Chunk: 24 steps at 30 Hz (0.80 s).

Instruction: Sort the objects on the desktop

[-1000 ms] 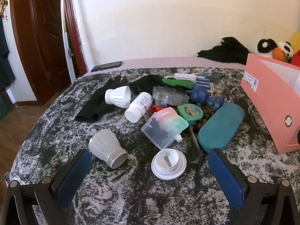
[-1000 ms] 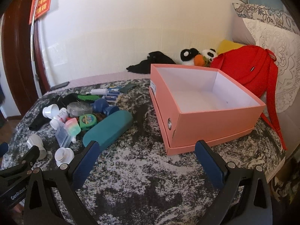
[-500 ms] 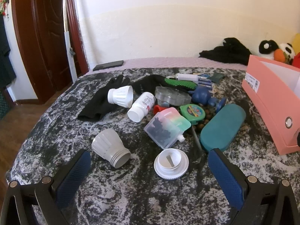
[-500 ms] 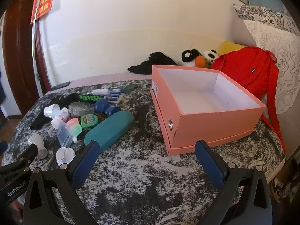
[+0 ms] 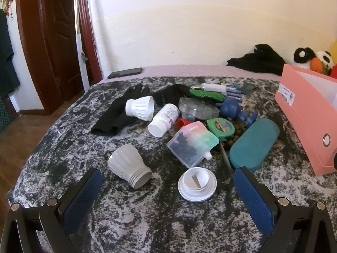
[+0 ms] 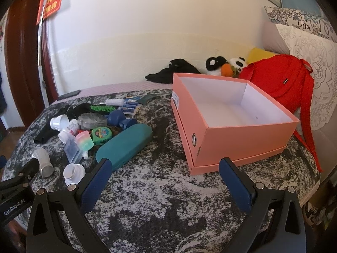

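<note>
Both grippers gaping, empty: left gripper (image 5: pixel 167 191), right gripper (image 6: pixel 164 181) | ribbed white cap (image 5: pixel 197 184) | rigid pink box (image 6: pixel 248 139)

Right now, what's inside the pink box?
The pink box shows only bare white floor and walls, one tiny dark speck. The strip of floor behind its near wall is hidden.

Cream wall (image 5: pixel 189 31), dark red wooden door (image 5: pixel 52 42), wood floor (image 5: pixel 19 130), daylight.

Soft daylight is filling both views, brightest on the wall (image 5: pixel 189 31) at twelve o'clock. Shadows are lying faint. Fisheye bending is curving the door frame (image 5: pixel 27 48) at nine o'clock; dark vignetting is ringing the right wrist view.
</note>
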Each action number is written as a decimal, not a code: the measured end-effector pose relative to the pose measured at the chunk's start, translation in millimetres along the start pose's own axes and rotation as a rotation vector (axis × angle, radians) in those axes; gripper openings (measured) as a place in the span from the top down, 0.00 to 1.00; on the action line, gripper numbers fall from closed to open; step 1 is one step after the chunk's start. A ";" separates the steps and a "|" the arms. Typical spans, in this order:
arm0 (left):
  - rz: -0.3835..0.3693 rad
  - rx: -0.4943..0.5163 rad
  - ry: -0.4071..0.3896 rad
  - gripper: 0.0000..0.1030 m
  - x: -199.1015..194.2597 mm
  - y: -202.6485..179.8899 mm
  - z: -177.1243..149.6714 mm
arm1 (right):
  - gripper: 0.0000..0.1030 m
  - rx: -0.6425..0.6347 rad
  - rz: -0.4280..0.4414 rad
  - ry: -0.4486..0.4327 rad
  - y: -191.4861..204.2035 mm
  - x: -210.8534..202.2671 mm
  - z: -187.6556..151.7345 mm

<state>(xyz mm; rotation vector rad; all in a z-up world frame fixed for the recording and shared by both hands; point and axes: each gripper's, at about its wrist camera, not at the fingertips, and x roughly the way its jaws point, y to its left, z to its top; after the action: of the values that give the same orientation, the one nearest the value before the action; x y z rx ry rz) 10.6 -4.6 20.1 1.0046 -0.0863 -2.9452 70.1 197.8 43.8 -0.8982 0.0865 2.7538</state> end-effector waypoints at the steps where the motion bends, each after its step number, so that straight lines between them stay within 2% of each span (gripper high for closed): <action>1: 0.000 0.001 0.000 0.00 0.0 0.2 0.0 | 0.00 0.000 0.001 -0.001 -0.2 -0.1 -0.1; 24: 0.022 -0.014 0.005 0.00 1.5 12.0 -0.8 | 0.00 0.003 0.003 -0.003 0.0 0.2 -0.4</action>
<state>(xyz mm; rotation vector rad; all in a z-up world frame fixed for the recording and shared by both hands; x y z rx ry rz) 10.0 -16.7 19.3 1.0021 -0.0764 -2.9196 70.2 197.7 43.3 -0.8935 0.0916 2.7573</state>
